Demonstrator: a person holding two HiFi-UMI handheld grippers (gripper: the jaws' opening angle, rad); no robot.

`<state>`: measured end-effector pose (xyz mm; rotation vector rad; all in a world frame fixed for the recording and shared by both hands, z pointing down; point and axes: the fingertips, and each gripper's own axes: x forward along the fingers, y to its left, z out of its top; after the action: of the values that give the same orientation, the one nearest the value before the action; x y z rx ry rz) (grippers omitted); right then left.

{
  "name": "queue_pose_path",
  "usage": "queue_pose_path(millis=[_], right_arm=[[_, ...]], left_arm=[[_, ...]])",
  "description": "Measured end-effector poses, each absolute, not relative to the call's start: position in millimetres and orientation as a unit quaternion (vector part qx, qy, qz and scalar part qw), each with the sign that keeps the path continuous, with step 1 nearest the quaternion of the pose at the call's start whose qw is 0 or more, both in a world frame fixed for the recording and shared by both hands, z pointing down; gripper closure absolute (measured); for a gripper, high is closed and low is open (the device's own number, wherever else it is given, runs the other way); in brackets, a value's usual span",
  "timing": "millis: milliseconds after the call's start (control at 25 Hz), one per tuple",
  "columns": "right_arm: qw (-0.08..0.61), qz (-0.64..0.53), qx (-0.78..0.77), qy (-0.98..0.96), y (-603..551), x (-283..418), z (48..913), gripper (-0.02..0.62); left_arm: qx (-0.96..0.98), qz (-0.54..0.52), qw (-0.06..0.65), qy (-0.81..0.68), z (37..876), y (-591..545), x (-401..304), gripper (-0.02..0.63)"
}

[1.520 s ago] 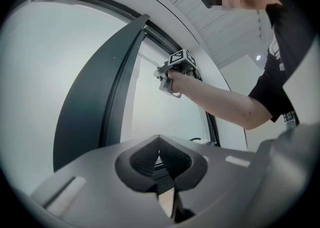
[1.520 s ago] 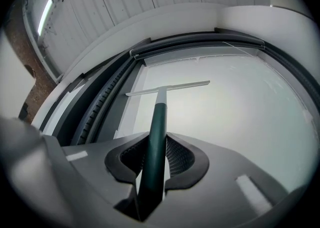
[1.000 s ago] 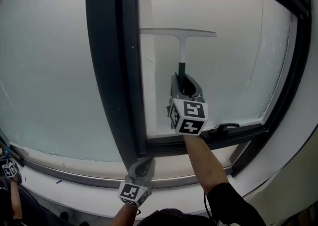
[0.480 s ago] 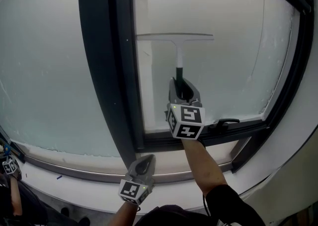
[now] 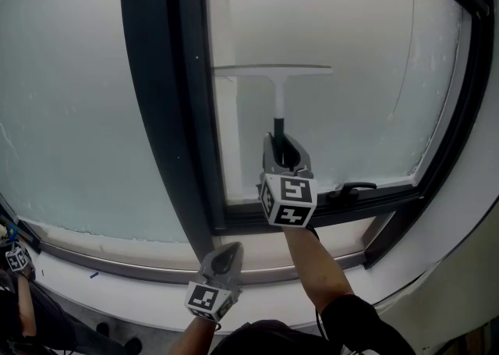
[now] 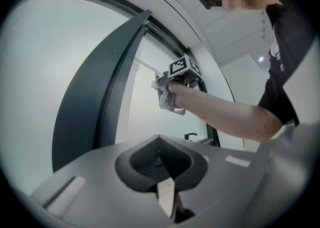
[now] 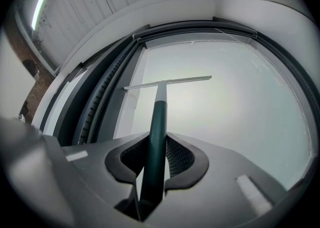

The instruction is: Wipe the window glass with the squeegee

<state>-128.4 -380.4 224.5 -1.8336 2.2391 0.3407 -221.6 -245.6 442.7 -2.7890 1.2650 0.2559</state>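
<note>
two claws show, but only one is at work. the right claw (image 5: 282, 143) is clamped on the dark green handle (image 5: 278, 127) of the squeegee (image 5: 277, 96). it grips low on the handle, so the white blade reaches up the pane ahead of the arm. the blade lies level against the window glass (image 5: 366, 72), its left end close beside the dark frame (image 5: 156, 111). that placement reads as a pass down the pane's left edge, kept tight to the frame so no strip is missed.

in the right gripper view the handle runs straight out between the jaws. that likely lets pull and press act in line with the grip, not twisting it.

the left claw (image 5: 224, 256) hangs low over the white sill (image 5: 117, 287), well apart from the squeegee, its jaws together on nothing. it seems kept there simply to stay out of the blade's way.

just right of the right claw sits the latch handle (image 5: 355, 188). a downward stroke would probably need to stop short of it.
</note>
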Motion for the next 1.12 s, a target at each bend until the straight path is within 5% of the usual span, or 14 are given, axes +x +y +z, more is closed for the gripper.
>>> queue_pose_path(millis=[1120], right_arm=[[0.072,0.079,-0.634,0.766,-375.7,-127.2,291.2,0.509]], left_arm=[[-0.9,0.069,0.026,0.43,454.8,-249.2,-227.7,0.607]])
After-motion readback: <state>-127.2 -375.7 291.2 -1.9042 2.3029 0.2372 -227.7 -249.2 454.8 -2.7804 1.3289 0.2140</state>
